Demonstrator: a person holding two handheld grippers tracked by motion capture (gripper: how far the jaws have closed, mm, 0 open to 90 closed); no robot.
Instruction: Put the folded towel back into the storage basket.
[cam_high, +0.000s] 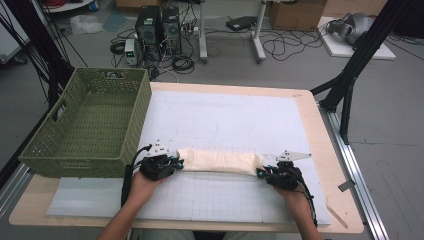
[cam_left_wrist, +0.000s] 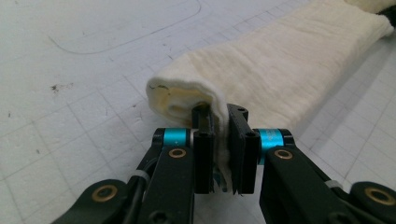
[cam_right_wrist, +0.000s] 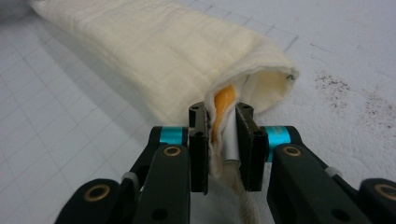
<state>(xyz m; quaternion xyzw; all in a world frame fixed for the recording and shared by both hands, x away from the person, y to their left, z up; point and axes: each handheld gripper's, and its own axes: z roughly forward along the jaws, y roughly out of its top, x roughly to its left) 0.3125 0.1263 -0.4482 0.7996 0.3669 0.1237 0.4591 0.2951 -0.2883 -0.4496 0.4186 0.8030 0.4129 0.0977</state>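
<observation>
High view: cream folded cloth (cam_high: 220, 162) lies long, left tool (cam_high: 175, 163) and right tool (cam_high: 263, 172) clamping its ends.

Left tool (cam_high: 176, 163) clamped, right tool (cam_high: 261, 172) clamped, forearms low

You find no text, label, brand, number or sign that can be read here: the white mat (cam_high: 225, 195) carries only a plain printed grid and faint curved lines, without figures.

Cream folded cloth (cam_high: 220, 161) between left tool (cam_high: 176, 163) and right tool (cam_high: 261, 172)
</observation>
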